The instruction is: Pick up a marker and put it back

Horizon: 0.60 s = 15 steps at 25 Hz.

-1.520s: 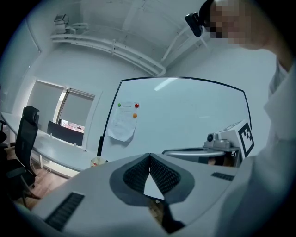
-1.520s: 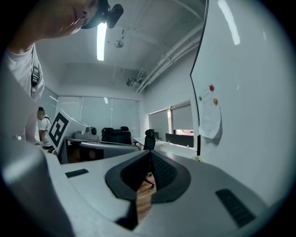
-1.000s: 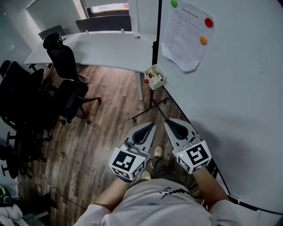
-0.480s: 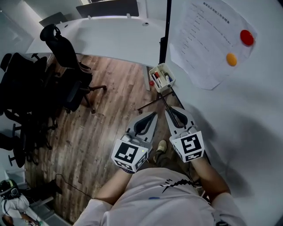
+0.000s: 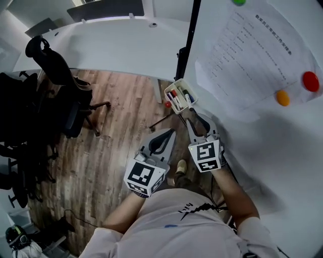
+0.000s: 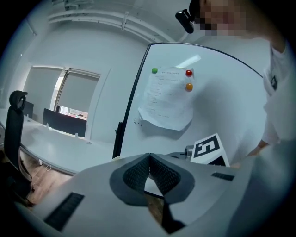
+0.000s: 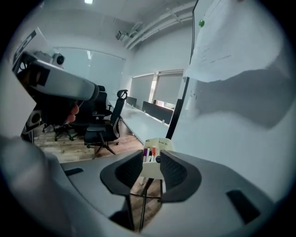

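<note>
Markers (image 5: 177, 98): stood on end, several together, in a small white holder (image 5: 168, 95) just above frame centre in the head view. Showed red, blue and dark caps there. Hung with that holder at the lower left edge of the whiteboard (image 5: 262, 151), beside its black upright post (image 5: 190, 35). None lifted out; none touched by either tool.

Right gripper (image 5: 194, 113): pointed up the frame, tips just below the holder and near it. Caught with jaws opening, pads spread apart and pinching nothing. In the right gripper view (image 7: 151, 158), framed the holder (image 7: 152, 170) and its markers (image 7: 149, 153) in the gap between the pads, a little way ahead of them.

Left gripper (image 5: 170, 132): held lower and to the left of the right one, over wooden floor (image 5: 116, 131). Jaws pressed together tip to tip in the left gripper view (image 6: 149, 156), with nothing between them.

Elsewhere: printed sheet (image 5: 252, 55) pinned to the board at upper right by a red magnet (image 5: 310, 80), an orange one (image 5: 282, 97) and a green one (image 5: 238, 2). Long white desk (image 5: 111, 50) across the top of the frame, black office chair (image 5: 55, 65) at upper left.
</note>
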Tool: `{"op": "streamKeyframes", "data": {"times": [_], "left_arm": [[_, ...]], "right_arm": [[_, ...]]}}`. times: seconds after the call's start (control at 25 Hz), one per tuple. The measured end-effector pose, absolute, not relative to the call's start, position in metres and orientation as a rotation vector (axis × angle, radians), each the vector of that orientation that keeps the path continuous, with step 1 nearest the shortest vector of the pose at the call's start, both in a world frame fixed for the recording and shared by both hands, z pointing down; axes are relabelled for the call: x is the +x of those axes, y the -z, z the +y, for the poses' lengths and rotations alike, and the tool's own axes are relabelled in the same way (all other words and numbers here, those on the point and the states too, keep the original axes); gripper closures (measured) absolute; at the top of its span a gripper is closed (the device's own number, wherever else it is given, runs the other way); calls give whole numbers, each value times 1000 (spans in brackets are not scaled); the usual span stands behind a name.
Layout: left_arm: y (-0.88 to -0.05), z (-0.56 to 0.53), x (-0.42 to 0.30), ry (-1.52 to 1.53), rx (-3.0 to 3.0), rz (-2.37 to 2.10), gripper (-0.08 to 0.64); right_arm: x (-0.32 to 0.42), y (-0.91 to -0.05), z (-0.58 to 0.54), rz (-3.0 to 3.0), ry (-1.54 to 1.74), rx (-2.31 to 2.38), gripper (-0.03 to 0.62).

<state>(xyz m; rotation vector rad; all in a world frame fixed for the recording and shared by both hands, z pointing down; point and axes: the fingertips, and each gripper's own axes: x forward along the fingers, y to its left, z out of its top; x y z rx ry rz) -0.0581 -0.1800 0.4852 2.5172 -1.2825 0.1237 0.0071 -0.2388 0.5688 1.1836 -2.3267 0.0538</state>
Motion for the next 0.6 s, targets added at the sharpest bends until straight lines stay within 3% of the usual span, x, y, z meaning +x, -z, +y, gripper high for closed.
{"op": "streamKeyframes", "data": {"times": [0.6], "left_arm": [[-500, -237, -77, -139, 2541, -1101, 548]], "right_arm": [[6, -613, -291, -2079, -14, 1263, 481]]}}
